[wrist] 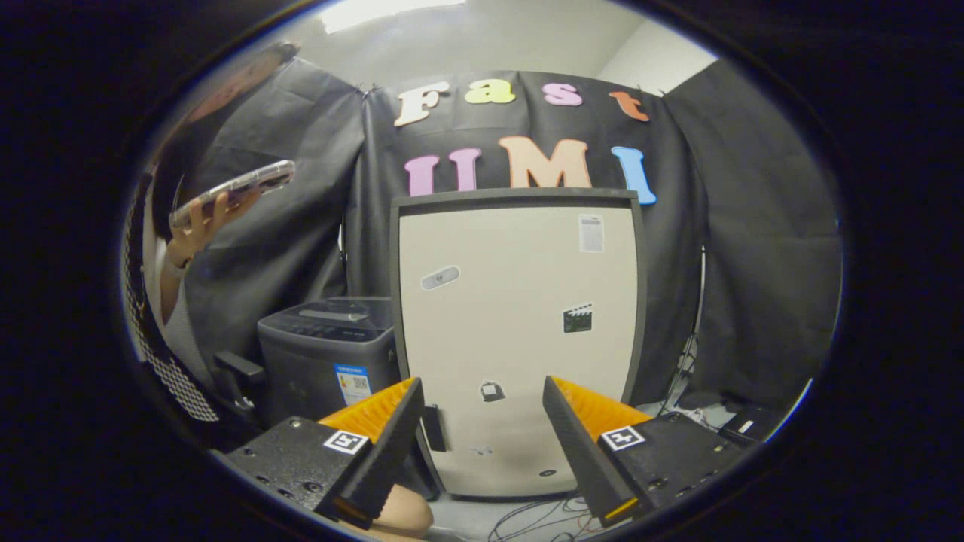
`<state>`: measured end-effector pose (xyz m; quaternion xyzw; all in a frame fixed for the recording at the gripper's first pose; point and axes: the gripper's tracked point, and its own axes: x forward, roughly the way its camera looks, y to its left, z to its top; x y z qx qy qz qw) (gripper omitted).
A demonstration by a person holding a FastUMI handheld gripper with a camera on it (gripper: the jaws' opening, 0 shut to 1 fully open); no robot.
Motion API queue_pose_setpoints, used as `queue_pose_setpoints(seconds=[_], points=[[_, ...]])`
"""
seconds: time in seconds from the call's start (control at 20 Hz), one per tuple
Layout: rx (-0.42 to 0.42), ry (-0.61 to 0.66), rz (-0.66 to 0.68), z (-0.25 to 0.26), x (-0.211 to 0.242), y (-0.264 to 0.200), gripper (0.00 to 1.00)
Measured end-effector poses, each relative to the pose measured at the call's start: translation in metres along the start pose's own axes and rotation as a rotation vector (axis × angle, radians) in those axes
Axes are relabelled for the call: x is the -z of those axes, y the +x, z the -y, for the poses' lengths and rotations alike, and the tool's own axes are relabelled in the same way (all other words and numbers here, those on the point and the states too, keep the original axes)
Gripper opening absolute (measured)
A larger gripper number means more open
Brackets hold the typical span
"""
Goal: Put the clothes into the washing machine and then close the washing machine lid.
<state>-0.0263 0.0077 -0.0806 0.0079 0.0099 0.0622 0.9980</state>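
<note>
My gripper (480,395) is open, with nothing between its two orange-faced fingers (376,412). A dark grey top-loading washing machine (325,354) stands beyond the left finger, on the floor against the black cloth wall. Its lid (335,315) lies flat and shut on top. No clothes are visible among the things ahead of the fingers.
A tall beige cabinet with a grey frame (520,331) stands straight ahead beyond the fingers, right of the washer. A person at the far left holds a phone (233,192) up in a hand. Cables (542,519) trail on the floor below the cabinet.
</note>
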Motion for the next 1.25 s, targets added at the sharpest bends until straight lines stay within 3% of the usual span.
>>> queue_pose_setpoints(seconds=[0.1, 1.25], points=[[-0.002, -0.007, -0.047, -0.0015, 0.0112, 0.0049, 0.97], [-0.004, -0.019, -0.046, -0.0008, 0.0094, 0.0044, 0.96]])
